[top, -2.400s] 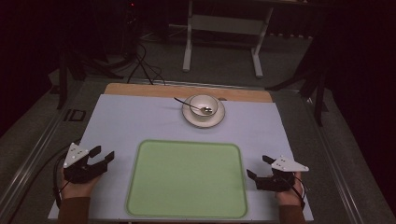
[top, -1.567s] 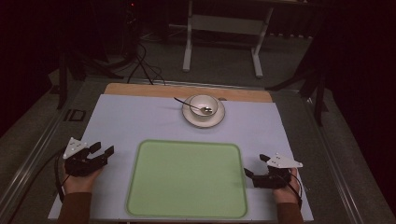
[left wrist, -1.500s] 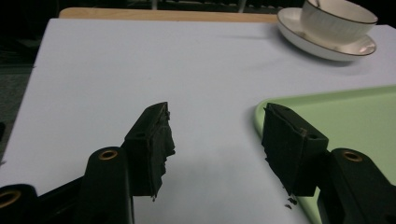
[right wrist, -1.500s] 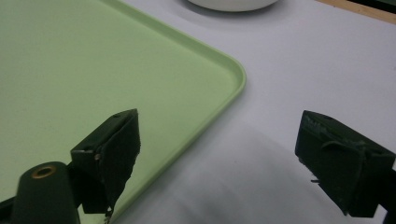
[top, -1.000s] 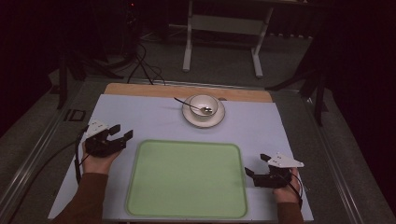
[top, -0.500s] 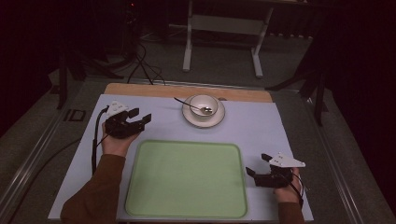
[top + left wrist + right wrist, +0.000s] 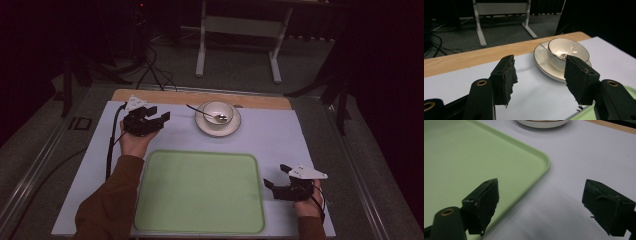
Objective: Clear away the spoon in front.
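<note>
The left gripper hovers over the far left part of the pale table cover, its jaws spread apart with nothing between them, aimed at the crockery to its right. In the left gripper view the jaws frame a cream cup standing upright on its saucer, close ahead but not touched.

From above, the cup sits in the middle of the saucer near the wooden far edge of the table, with a spoon resting bowl-down inside it and its handle sticking out over the rim to the left. This looks like glazed ceramic: stiff, smooth, probably slippery against the jaw pads, and liable to chip or crack if knocked. The spoon is loose and would likely slide or rattle if the cup tilts. A fair hold would be across the cup's rim wall, or on the spoon handle alone; whether the cup has a handle cannot be made out.

The green tray lies bare in front of the person. At the tray's right edge rests the right gripper, jaws also wide open and holding nothing.

No brand, label or readable writing shows on any of the 3 pieces.
</note>
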